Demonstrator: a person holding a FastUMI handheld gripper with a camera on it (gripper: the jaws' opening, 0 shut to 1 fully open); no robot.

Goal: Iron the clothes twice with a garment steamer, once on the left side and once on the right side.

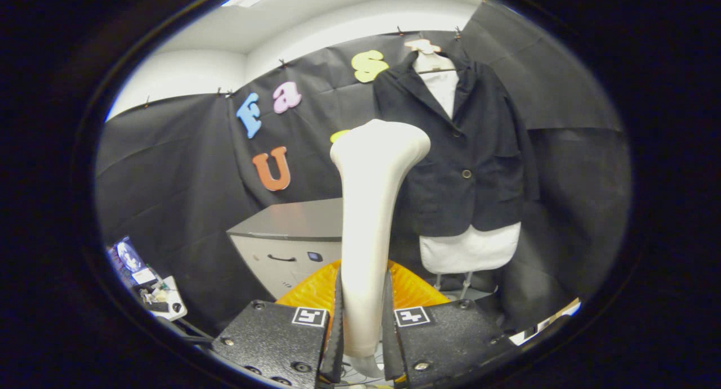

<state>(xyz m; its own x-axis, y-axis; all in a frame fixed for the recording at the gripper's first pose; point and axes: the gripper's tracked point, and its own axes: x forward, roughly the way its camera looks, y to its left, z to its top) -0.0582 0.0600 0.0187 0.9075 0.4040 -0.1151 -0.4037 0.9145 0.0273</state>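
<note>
No brand name or readable writing shows on the steamer or the jacket. Far left, a small cluttered table (163, 299) sits low against the black cloth wall. A grey cabinet (293, 237) stands further right, beyond the fingers. The gripper (363, 321) is clamped on the cream garment steamer (374, 209), both fingers pressing its handle, head upright. An orange ribbed object (315, 290) lies just behind. Right, a dark jacket (467, 152) hangs on a white mannequin (470, 251), beyond the steamer
</note>
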